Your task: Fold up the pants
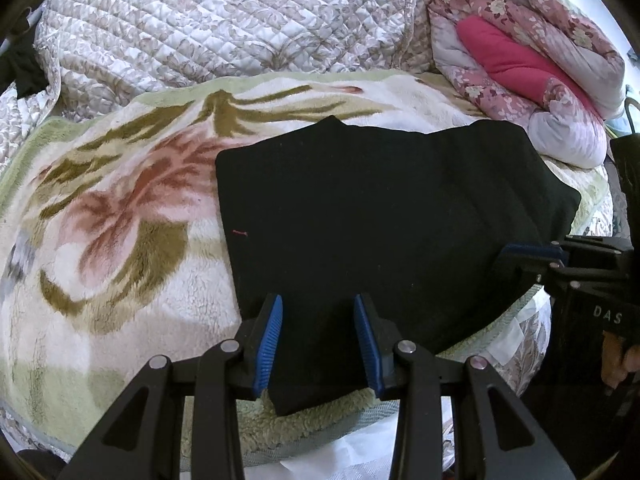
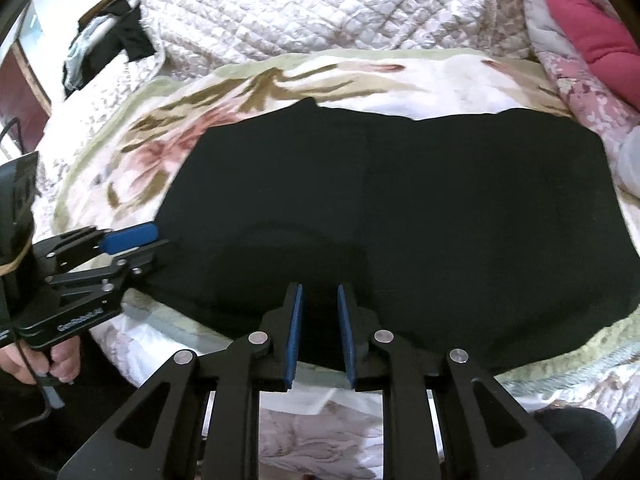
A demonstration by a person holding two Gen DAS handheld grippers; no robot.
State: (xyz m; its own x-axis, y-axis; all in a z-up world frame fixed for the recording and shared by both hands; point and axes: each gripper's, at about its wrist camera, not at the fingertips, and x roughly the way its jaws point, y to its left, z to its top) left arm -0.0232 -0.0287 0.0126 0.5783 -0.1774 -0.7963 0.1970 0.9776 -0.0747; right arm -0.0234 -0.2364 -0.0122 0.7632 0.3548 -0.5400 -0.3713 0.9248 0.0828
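Black pants [image 1: 380, 216] lie folded flat on a floral fleece blanket [image 1: 120, 220]; they also fill the middle of the right wrist view [image 2: 400, 208]. My left gripper [image 1: 319, 306] is open, its blue pads on either side of the near left corner of the pants. My right gripper [image 2: 319, 294] is partly open over the near edge of the pants, with black cloth between the pads; whether it grips is unclear. The right gripper shows at the right in the left wrist view [image 1: 528, 256]. The left gripper shows at the left in the right wrist view [image 2: 132, 240].
A quilted white bedspread [image 1: 200, 28] lies behind the blanket. A rolled pink floral duvet [image 1: 532, 64] sits at the back right. Dark clothes [image 2: 120, 36] hang at the far left. The bed's near edge runs just under the grippers.
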